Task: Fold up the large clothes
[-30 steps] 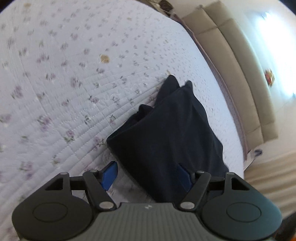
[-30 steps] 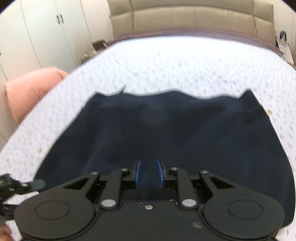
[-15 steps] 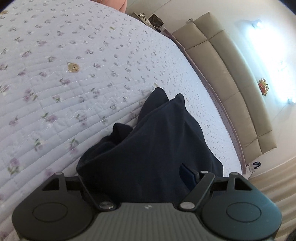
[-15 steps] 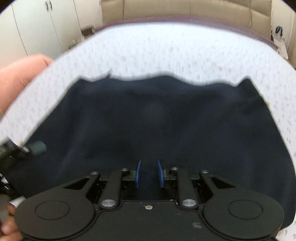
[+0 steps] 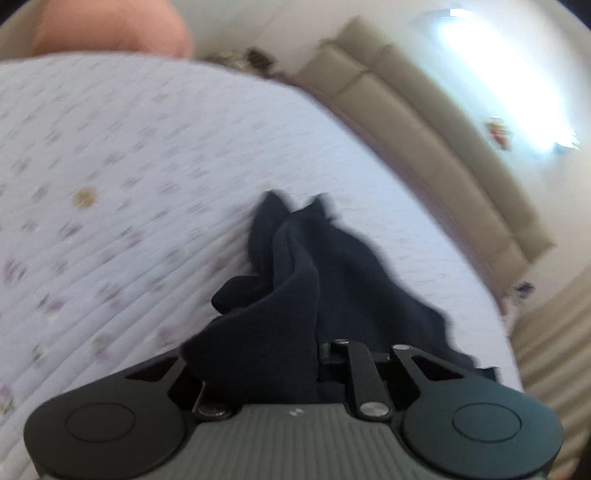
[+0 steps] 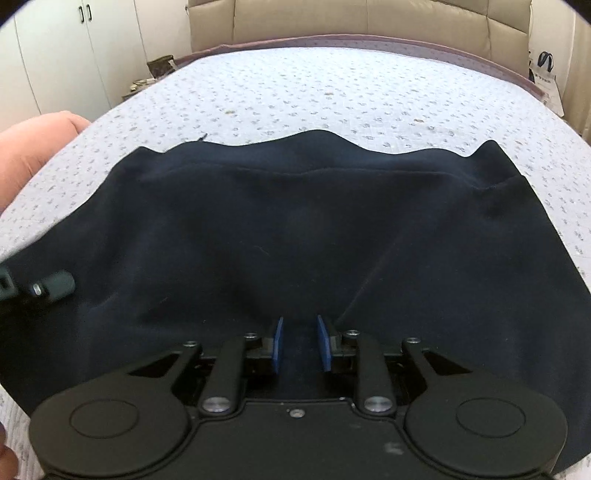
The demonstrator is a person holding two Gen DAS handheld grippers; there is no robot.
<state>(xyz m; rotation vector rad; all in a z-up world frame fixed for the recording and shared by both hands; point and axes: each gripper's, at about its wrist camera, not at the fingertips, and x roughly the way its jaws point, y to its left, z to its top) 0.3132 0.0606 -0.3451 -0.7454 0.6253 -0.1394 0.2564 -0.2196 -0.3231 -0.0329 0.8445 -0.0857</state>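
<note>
A large dark navy garment (image 6: 295, 229) lies spread on the floral quilted bed (image 6: 332, 81). My right gripper (image 6: 300, 345) holds the garment's near edge between its blue pads (image 6: 277, 343), which stand close together. In the left wrist view, my left gripper (image 5: 295, 354) is shut on the garment (image 5: 332, 273); the cloth bunches up over its fingers and hides the pads. The left gripper's body also shows at the left edge of the right wrist view (image 6: 44, 286).
A beige padded headboard (image 6: 369, 18) runs along the far side of the bed. A pink pillow (image 6: 33, 147) lies at the left. White wardrobe doors (image 6: 66, 48) stand behind it. A bag (image 6: 543, 70) sits at the far right.
My left gripper was open beside the garment's corner; it has closed on the cloth and lifted it, bunching the edge. The right gripper keeps its hold.
</note>
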